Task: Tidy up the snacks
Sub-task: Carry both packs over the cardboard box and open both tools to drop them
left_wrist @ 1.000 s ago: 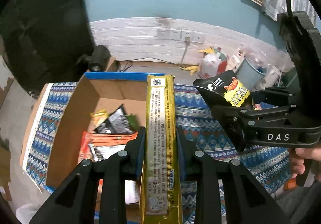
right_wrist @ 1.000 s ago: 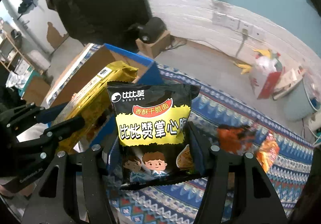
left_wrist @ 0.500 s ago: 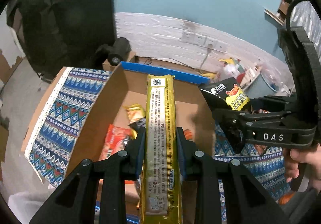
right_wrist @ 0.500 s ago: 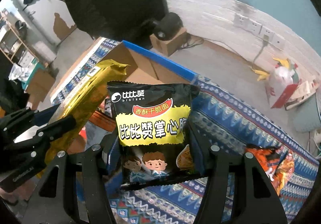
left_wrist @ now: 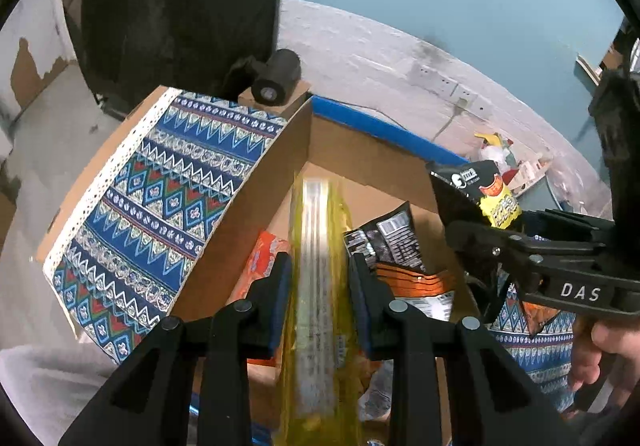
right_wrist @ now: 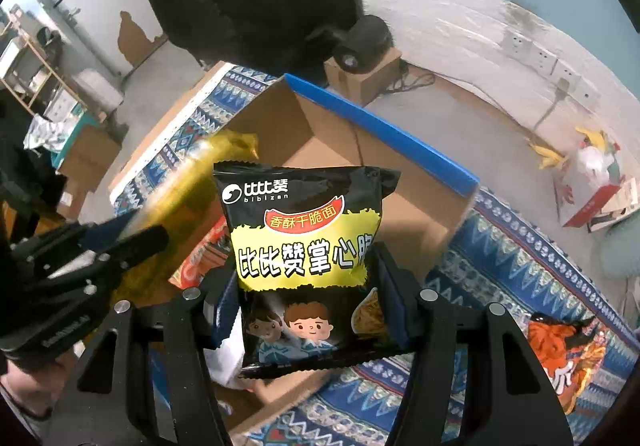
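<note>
My left gripper (left_wrist: 320, 286) is shut on a long yellow snack pack (left_wrist: 320, 326), blurred, held over the open cardboard box (left_wrist: 360, 154). The box holds an orange packet (left_wrist: 260, 262) and a black packet (left_wrist: 388, 242). My right gripper (right_wrist: 306, 310) is shut on a black and yellow noodle snack bag (right_wrist: 304, 242), held above the box (right_wrist: 320, 134). The right gripper (left_wrist: 492, 246) and its bag (left_wrist: 480, 190) show at the right in the left wrist view. The left gripper (right_wrist: 132, 238) and yellow pack (right_wrist: 192, 182) show at the left in the right wrist view.
The box stands on a blue patterned cloth (left_wrist: 160, 206) (right_wrist: 520, 254). An orange snack bag (right_wrist: 560, 350) lies on the cloth to the right. A small brown box with a black device (right_wrist: 364, 66) and floor clutter (right_wrist: 592, 174) lie beyond the table.
Both grippers have moved left and forward, so the box now sits under them. The yellow pack has dropped lower into the box and is blurred with motion.
</note>
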The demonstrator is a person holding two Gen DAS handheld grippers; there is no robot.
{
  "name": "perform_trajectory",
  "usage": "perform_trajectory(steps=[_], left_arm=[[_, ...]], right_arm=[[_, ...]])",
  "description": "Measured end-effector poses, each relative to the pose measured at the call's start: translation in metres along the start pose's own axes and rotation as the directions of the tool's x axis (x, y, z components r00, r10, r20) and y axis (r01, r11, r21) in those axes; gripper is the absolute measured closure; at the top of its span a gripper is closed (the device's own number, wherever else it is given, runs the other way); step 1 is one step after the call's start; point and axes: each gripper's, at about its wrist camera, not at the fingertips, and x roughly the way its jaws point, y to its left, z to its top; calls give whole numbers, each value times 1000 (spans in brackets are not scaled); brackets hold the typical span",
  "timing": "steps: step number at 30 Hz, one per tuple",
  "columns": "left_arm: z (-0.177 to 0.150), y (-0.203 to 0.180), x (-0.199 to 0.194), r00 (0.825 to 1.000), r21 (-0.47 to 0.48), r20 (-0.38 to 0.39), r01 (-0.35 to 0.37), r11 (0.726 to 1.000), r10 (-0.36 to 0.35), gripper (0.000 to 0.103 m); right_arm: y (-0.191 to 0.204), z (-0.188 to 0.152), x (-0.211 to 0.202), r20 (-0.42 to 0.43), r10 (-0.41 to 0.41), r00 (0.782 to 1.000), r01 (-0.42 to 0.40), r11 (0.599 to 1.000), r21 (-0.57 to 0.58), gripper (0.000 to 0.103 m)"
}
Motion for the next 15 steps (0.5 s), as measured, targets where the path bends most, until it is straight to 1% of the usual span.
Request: perform_trajectory(steps=[2,4,7,11,13,15], left_arm=[[0,1,1,1000,3,-3,-17,1000,17,70],[0,2,1,1000,5,-2,-31,1000,31,57],[-1,4,-4,998,2,14,-58,998,58,43],[0,8,-9,997,-10,22,-75,997,76,36],[0,8,-12,997,-16,22,-76,997,77,32],[0,6,-13,997,-14,18,-77,997,77,29]], right_arm=[[2,2,2,-1,3,1000,-3,1000,6,43],[5,4,4,0,4,1000,-4,1000,5,43],[7,7,6,-1,9,1000,-9,1000,7,42],[9,10,6,5,15,1000,-15,1000,11,40],[9,10,3,16,9,1000,-9,1000,12,28],[9,10,-2,29,2,1000,-2,1000,5,27]])
